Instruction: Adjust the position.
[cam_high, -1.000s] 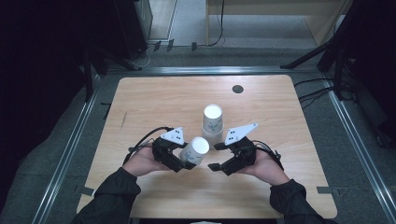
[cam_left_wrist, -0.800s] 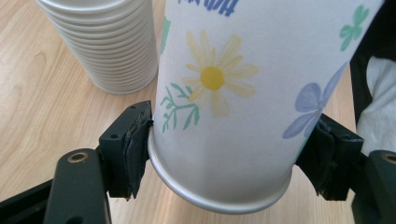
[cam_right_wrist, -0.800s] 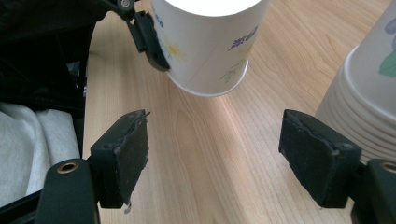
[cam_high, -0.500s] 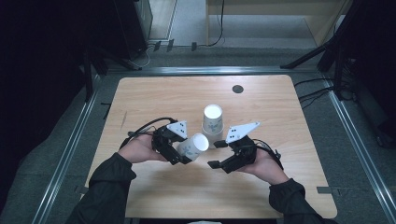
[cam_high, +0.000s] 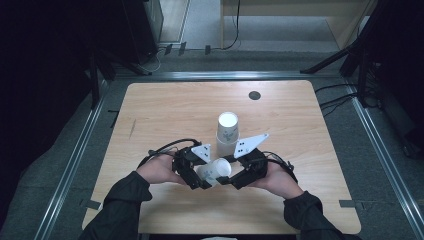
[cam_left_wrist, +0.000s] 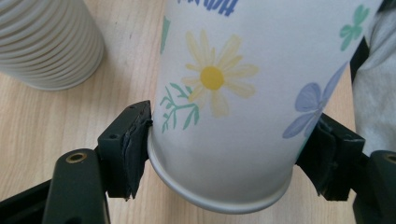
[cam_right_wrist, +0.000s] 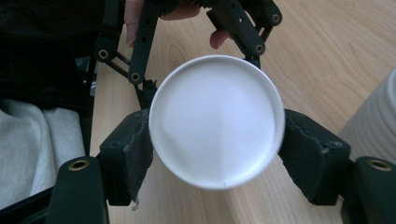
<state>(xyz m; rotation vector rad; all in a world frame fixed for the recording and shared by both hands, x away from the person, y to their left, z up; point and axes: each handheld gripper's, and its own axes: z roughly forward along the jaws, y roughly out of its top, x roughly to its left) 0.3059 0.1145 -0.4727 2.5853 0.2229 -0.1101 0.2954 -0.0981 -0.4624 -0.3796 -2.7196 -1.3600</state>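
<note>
Lying on its side above the wooden table (cam_high: 165, 107), a white paper cup with printed flowers (cam_high: 215, 171) is pinched by both tools. The left gripper (cam_high: 202, 176) clamps its wall. The right gripper (cam_high: 229, 178), jaws just closing, presses its base end. A stack of white cups (cam_high: 227, 129) stands just behind.

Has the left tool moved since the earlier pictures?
Yes. The left tool, shut on the flowered cup, has shifted rightward toward the stack of cups, which stands where it did.
</note>
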